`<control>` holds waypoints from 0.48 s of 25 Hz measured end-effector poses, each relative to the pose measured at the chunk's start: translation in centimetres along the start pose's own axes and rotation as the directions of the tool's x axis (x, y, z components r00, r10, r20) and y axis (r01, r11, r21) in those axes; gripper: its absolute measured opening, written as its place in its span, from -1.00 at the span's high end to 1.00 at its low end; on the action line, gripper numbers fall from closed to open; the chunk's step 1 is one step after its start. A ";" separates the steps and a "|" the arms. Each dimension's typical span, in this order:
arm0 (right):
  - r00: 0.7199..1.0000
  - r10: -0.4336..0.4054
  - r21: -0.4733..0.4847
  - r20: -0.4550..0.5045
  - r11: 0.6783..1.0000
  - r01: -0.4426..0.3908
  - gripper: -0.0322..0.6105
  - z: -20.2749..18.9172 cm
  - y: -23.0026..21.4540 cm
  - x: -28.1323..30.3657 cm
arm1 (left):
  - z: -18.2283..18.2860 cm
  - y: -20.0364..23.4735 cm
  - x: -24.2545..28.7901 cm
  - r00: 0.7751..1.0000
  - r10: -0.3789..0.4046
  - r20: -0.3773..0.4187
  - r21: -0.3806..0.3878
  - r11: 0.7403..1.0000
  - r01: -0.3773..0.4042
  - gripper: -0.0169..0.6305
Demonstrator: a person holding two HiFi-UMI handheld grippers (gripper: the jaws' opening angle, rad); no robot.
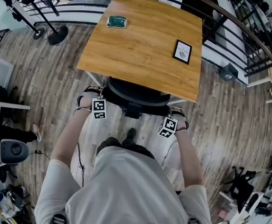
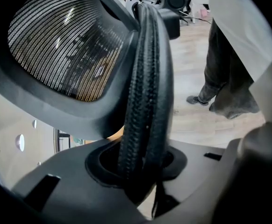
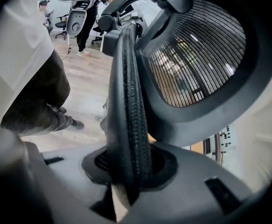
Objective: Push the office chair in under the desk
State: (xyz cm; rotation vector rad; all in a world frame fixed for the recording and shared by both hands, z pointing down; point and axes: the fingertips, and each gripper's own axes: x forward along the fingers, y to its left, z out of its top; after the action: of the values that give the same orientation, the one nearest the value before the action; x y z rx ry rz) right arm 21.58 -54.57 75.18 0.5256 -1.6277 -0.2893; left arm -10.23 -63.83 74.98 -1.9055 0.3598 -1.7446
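Nearest, at the bottom of the head view: a light shirt (image 1: pixel 126 185), with one dark shoe (image 1: pixel 130 135) just above it. Reaches up the frame with the bare left forearm (image 1: pixel 73 134) and right forearm (image 1: pixel 187 148), elbows spread wide, wrists drawn in toward the centre. Holds the left gripper (image 1: pixel 92 93) left of centre and the right gripper (image 1: pixel 179 113) right of centre, marker cubes turned upward.

Clamps the office chair (image 1: pixel 137 95) at both ends of its backrest. In the left gripper view, fingers closed on the padded rim (image 2: pixel 145 87), upright through the frame, mesh (image 2: pixel 66 45) at upper left. In the right gripper view, fingers closed likewise on the rim (image 3: pixel 129 106), mesh (image 3: pixel 196 55) at upper right.

Chair at mid frame, facing the top of the frame, back turned to the person. Long axis of the backrest left to right, along the near edge of the table (image 1: pixel 140 50). Seat out of sight, tabletop overlapping the chair's front.

Farther up, on the table: a green object (image 1: pixel 117 21) at upper left, a dark framed card (image 1: pixel 182 51) toward the right. Beyond, wood-plank floor (image 1: pixel 229 120) and a dark railing (image 1: pixel 248 41).
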 end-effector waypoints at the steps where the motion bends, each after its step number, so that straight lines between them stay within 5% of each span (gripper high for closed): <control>1: 1.000 0.001 0.000 0.000 1.000 -0.001 0.63 -0.1 -0.3 0.2 | 0.1 0.4 0.2 1.000 0.001 0.002 0.001 1.000 -0.001 0.60; 12: 0.999 0.009 -0.010 -0.044 1.000 -0.009 0.62 -0.6 -2.8 2.1 | -0.3 3.1 2.2 1.000 -0.018 0.007 0.023 1.000 0.017 0.60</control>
State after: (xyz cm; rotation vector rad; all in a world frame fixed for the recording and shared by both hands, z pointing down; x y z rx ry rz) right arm 22.51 -57.96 75.69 0.5138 -1.5852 -0.2772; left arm -9.77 -67.63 75.14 -1.9038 0.3198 -1.7453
